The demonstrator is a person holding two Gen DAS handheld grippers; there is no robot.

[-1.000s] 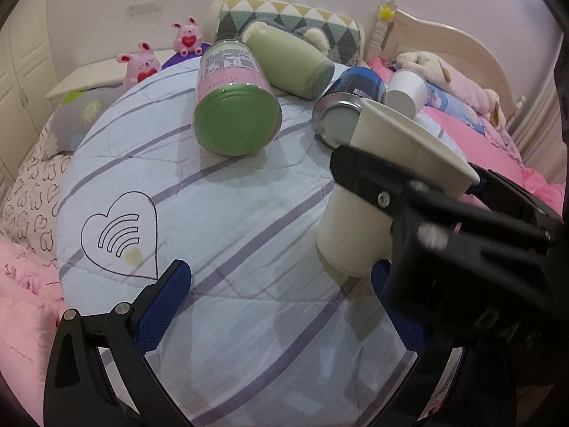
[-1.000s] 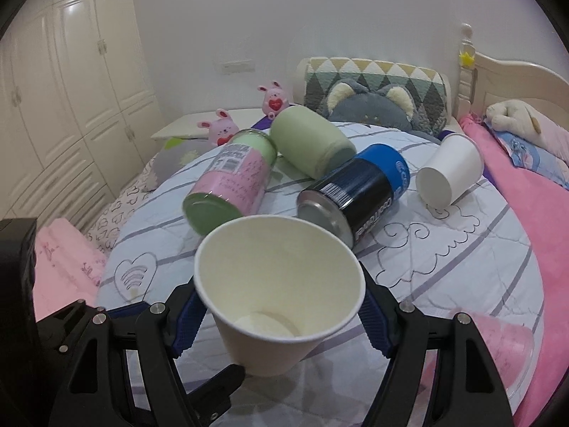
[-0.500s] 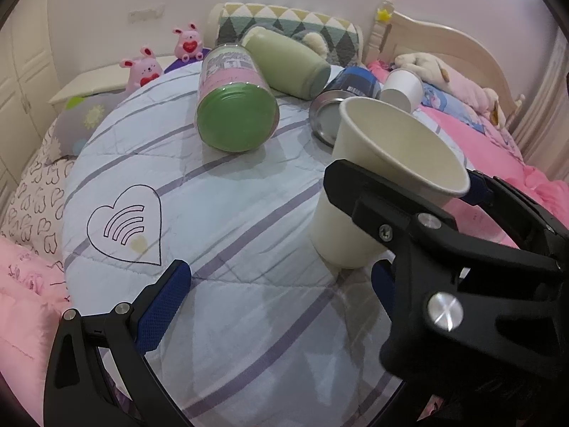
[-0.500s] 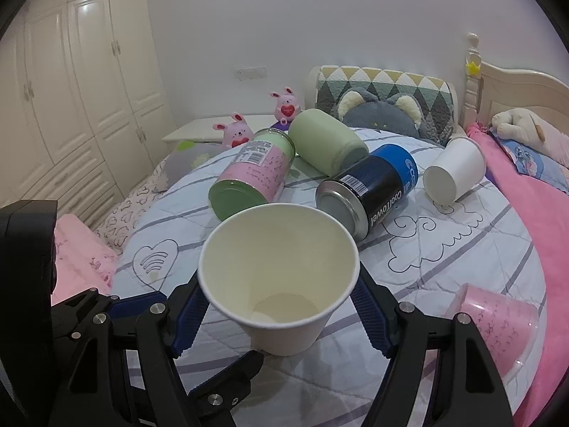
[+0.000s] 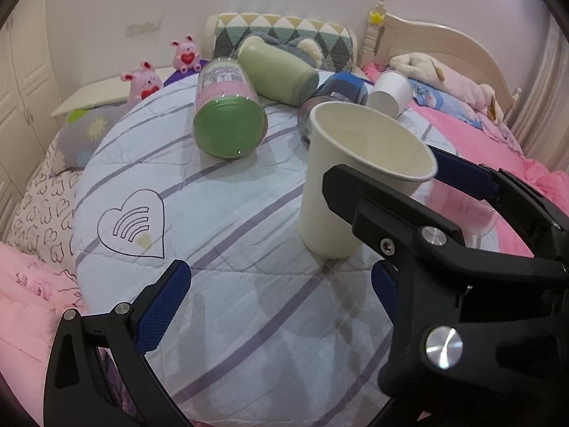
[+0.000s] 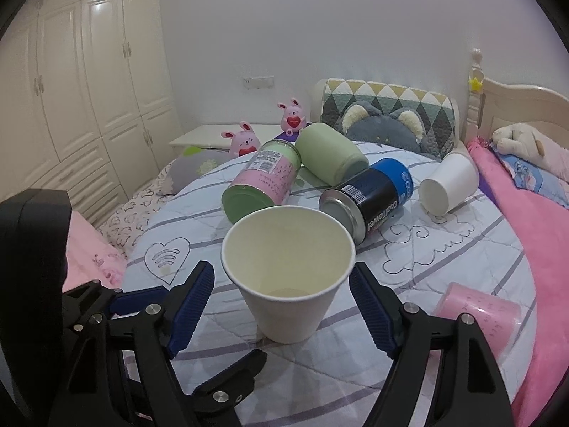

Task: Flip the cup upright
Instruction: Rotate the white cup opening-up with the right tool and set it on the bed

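Note:
A white paper cup [image 6: 290, 274] stands upright, mouth up, on the round quilted cushion [image 6: 444, 259]. My right gripper [image 6: 281, 304] is open, its blue pads on either side of the cup with a gap on both sides. In the left wrist view the cup [image 5: 352, 181] stands right of centre with the right gripper's black frame in front of it. My left gripper [image 5: 277, 293] is open and empty, low in front of the cup.
On the cushion lie a pink-and-green can [image 6: 263, 185], a pale green bottle [image 6: 329, 153], a blue-black can [image 6: 370, 197], a second white cup [image 6: 448, 186] on its side and a pink cup [image 6: 480, 315]. Plush toys, a pillow and the bed surround it.
The cup went from tilted and held to standing upright on the cushion. My right gripper's jaws have opened away from its sides. My left gripper stayed open.

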